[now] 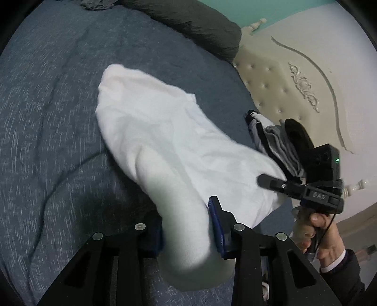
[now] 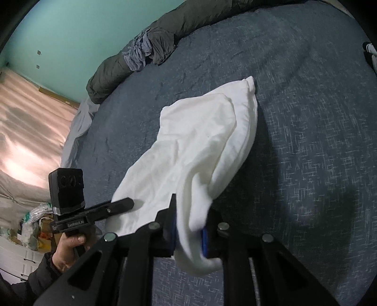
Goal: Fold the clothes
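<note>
Over the speckled blue bedspread [image 1: 47,117], soft white cloth [image 1: 153,131] hangs crumpled.

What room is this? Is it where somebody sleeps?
Most likely a bedroom. There is a bed with a blue bedspread, a cream tufted headboard at its end, and a rolled dark green duvet lying along its edge.

The garment [image 1: 165,131] lies on the bed [image 1: 51,117], its near end raised between both tools. In the left wrist view a stack of folded clothes [image 1: 271,141] sits at three o'clock of it, the rolled duvet [image 1: 193,21] at twelve o'clock, and the headboard [image 1: 306,82] beyond the bed's edge.
</note>
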The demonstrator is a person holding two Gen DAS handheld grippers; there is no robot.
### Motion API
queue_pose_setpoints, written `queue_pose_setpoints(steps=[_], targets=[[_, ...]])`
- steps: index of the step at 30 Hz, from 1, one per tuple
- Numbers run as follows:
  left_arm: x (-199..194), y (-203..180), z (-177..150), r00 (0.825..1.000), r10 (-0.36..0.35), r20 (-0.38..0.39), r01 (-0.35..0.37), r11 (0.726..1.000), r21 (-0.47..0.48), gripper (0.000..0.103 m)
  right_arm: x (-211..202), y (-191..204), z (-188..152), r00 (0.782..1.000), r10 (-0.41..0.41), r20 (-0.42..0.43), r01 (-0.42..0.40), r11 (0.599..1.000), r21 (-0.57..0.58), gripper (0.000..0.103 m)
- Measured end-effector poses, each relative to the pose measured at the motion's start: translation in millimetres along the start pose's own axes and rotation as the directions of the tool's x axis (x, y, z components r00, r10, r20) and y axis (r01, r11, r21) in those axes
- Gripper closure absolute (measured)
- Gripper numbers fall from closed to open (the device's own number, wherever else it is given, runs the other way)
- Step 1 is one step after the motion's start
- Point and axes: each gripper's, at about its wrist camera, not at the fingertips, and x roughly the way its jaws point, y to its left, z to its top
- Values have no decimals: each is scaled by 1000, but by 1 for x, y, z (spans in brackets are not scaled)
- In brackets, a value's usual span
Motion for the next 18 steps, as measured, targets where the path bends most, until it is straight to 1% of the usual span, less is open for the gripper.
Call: queue_pose_setpoints(steps=[4,9,14,18], targets=[[-1,-1,11,1000,-21,-9,21,1000,8,68,2,-2,12,1000,13,-5,-13,1000,5,89],[-10,-7,32,999,-39,9,39,999,5,69,0,6,34,999,30,-12,-31,999,-24,89],[-15,-20,52,999,-42,16,41,999,24,70,-13,17,60,999,48,7,-47,998,-42,89],[-19,-32,69,998,-53,24,53,998,16,71,-25,24,77,998,60,23,-58,997,-46,89]])
